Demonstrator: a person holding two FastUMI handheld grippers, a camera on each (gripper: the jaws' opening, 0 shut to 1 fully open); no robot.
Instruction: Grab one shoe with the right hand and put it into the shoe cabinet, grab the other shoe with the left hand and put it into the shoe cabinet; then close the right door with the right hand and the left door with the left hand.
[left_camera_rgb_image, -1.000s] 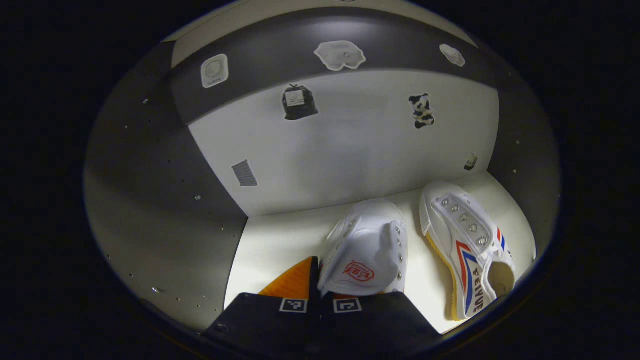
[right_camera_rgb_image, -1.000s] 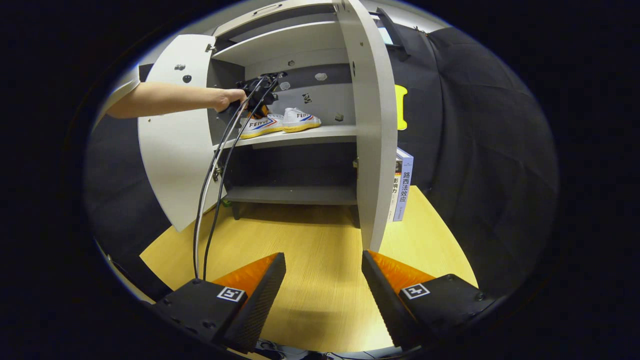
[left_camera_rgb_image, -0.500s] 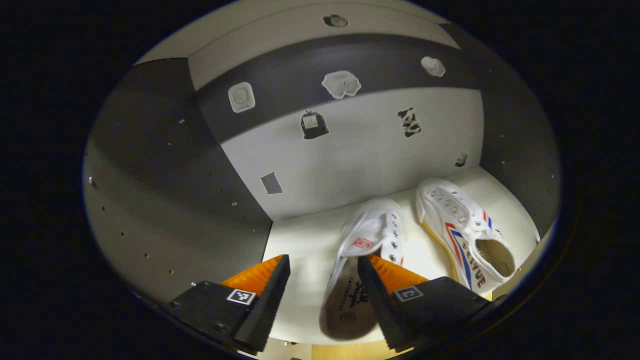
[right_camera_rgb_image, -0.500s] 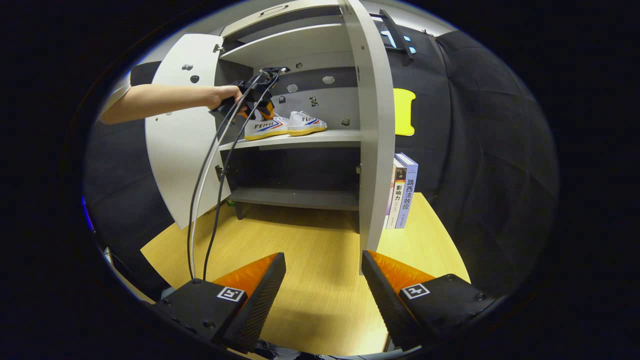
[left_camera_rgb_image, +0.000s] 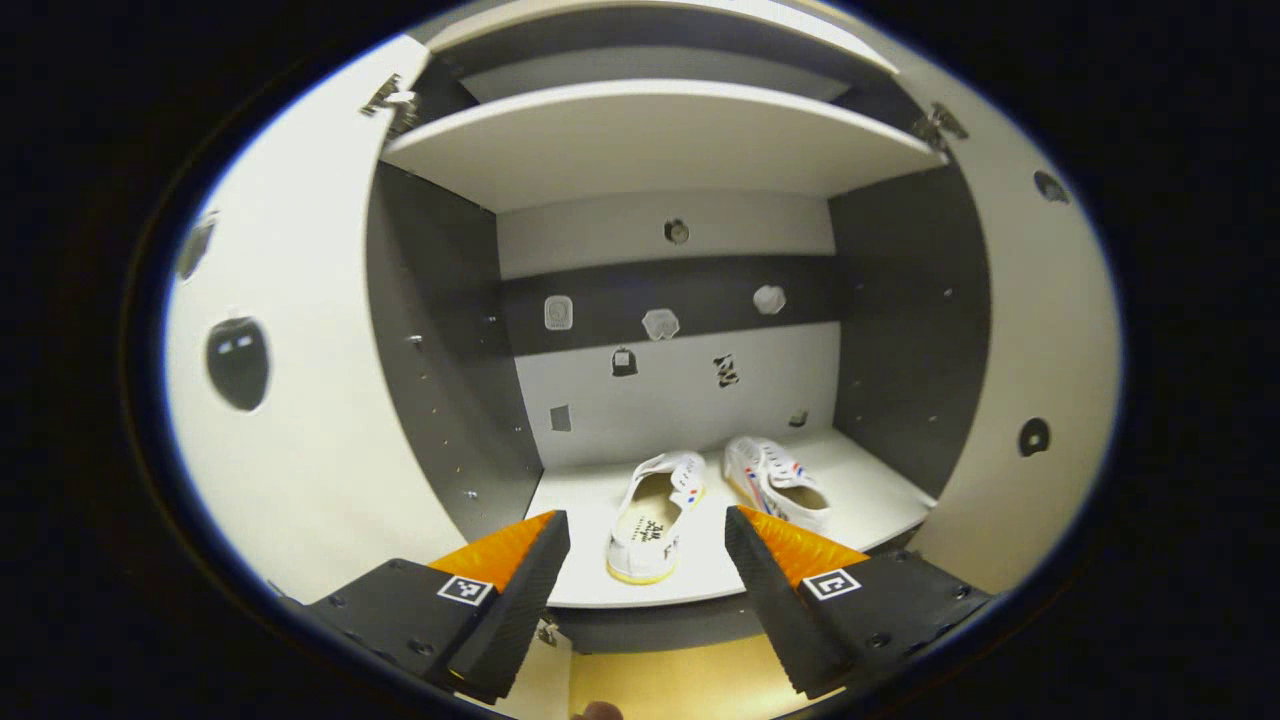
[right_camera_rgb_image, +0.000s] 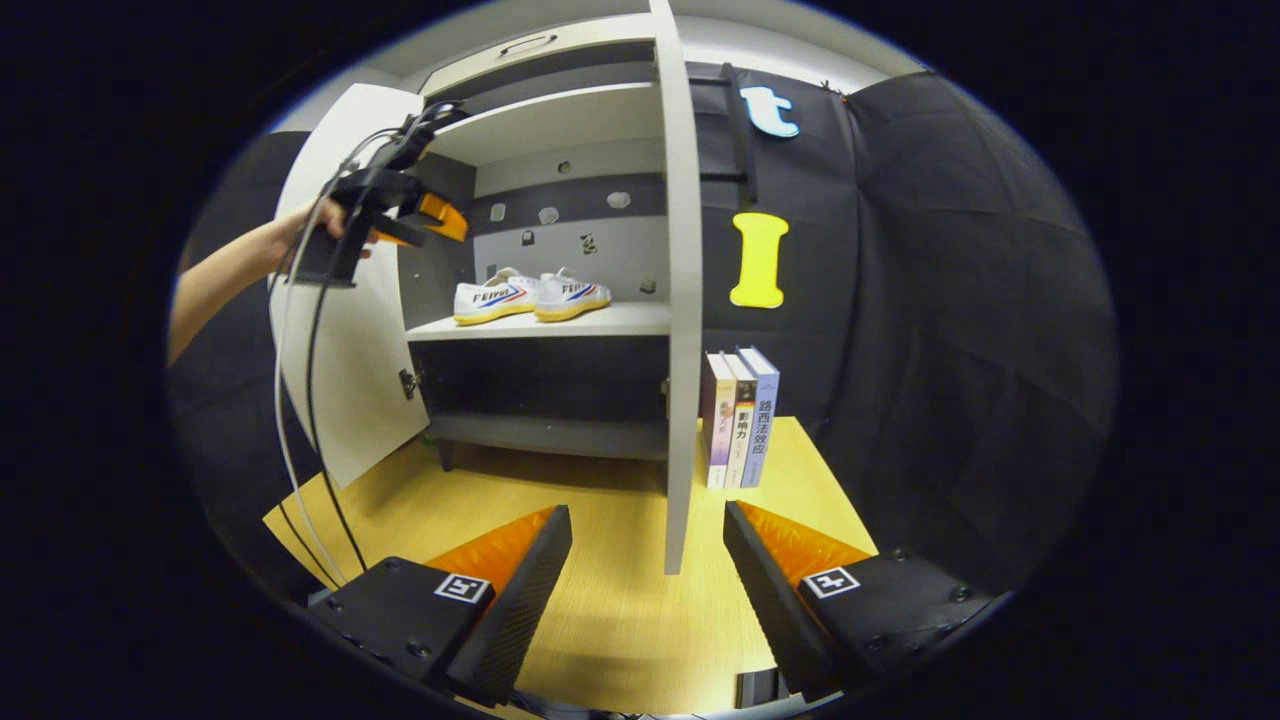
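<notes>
Both shoes (left_camera_rgb_image: 650, 510) (left_camera_rgb_image: 775, 480) sit side by side on the cabinet's pale shelf (left_camera_rgb_image: 860, 495), above a wooden table (right_camera_rgb_image: 620, 620). They lie lengthwise front to back, toes toward the back wall. My left gripper (left_camera_rgb_image: 645, 560) and right gripper (right_camera_rgb_image: 645, 560) both gape, holding nothing.

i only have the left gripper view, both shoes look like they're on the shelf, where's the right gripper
Observer: The right gripper is low over the yellow table, in front of the cabinet, open and holding nothing.
Operator: is the right door in its way
Observer: The right door stands wide open, edge-on, its lower end just above the gap between the fingers.
Operator: anything beside the cabinet to watch for
Observer: Yes, three books stand upright on the table just right of that door.
</notes>
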